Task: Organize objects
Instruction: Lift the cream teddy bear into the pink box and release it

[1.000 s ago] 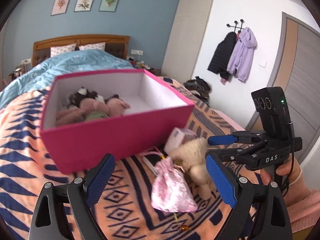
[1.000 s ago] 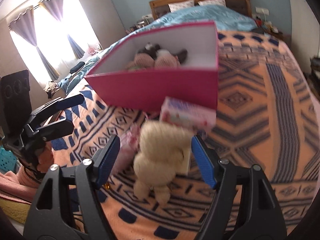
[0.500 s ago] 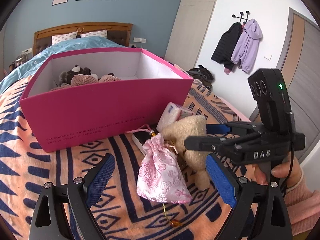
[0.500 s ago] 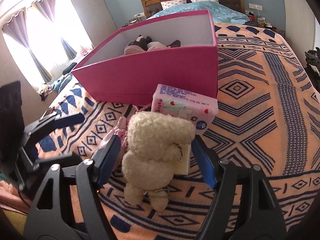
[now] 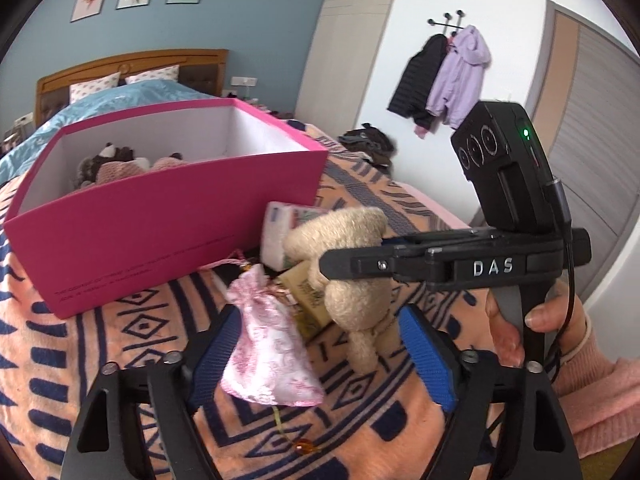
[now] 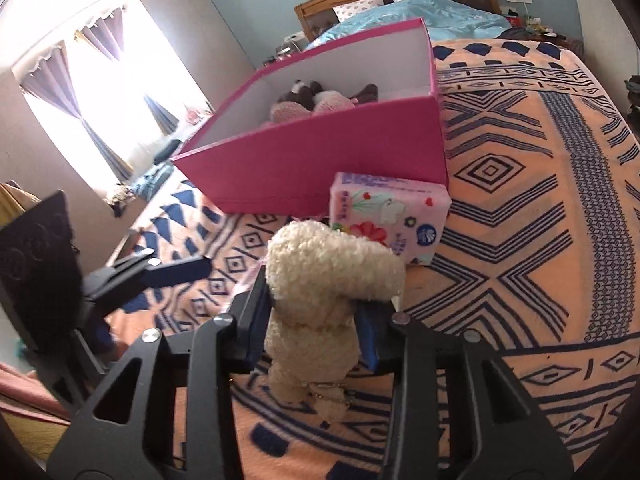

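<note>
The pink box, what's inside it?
Inside the pink box lie plush toys, pink and dark brown ones. Its front wall hides whatever lies lower under them.

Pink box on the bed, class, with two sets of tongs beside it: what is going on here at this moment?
A person is tidying small things on the patterned blanket into the pink box, which already holds a few plush toys. The right tongs have closed on the body of a cream teddy bear. The left tongs are open around a pink floral drawstring pouch, not yet gripping it. A pink tissue pack lies against the box, untouched.
</note>
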The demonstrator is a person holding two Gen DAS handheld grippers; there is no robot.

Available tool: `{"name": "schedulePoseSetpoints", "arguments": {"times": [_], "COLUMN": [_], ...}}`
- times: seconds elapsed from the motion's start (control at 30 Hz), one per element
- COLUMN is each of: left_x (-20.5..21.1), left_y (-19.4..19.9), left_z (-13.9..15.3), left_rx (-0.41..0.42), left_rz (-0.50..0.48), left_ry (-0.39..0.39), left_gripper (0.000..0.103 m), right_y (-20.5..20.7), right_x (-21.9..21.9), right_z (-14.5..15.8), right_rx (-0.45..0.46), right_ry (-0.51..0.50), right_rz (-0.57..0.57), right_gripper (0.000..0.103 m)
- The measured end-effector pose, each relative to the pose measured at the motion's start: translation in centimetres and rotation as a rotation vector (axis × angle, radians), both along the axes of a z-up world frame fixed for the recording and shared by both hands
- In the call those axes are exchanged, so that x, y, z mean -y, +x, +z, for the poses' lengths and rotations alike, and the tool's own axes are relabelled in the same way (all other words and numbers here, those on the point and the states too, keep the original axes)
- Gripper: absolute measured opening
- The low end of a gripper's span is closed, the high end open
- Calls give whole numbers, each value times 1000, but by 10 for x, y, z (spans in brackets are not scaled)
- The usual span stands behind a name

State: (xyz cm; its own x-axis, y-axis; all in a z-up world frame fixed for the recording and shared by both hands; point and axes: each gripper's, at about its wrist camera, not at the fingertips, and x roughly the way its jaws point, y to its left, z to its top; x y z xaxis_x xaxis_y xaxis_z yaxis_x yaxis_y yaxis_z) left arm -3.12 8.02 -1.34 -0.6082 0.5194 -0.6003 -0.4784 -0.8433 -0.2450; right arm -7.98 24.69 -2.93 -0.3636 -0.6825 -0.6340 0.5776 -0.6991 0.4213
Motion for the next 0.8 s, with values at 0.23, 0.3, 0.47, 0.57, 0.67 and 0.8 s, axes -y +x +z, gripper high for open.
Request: {"name": "schedulePoseSetpoints", "arguments": {"times": [0.23,0.3,0.47,0.57,0.67,0.8], "left_x": [-9,-9,-7,-3,0,3], "left_y": [0,-2,-13,-22,-30,-40], "left_z": [6,10,22,27,31,40], "left_rx": [14,18,17,23,25,9], "left_rz": [-74,-82,-104,-96,-91,-82], "left_ry": [32,44,86,98,108,111], "left_gripper": [74,73,60,57,48,43], "right_y": [9,10,5,-1,-8,-19], "right_x": [-5,-5,0,4,7,10], "right_z": [25,33,50,57,64,76], "right_rx": [-33,-46,-81,-92,-103,-120], "right_ry": [-73,-87,-106,-121,-131,-147], "right_rz": [30,40,62,75,83,96], "right_gripper": [40,40,40,40,40,40]}}
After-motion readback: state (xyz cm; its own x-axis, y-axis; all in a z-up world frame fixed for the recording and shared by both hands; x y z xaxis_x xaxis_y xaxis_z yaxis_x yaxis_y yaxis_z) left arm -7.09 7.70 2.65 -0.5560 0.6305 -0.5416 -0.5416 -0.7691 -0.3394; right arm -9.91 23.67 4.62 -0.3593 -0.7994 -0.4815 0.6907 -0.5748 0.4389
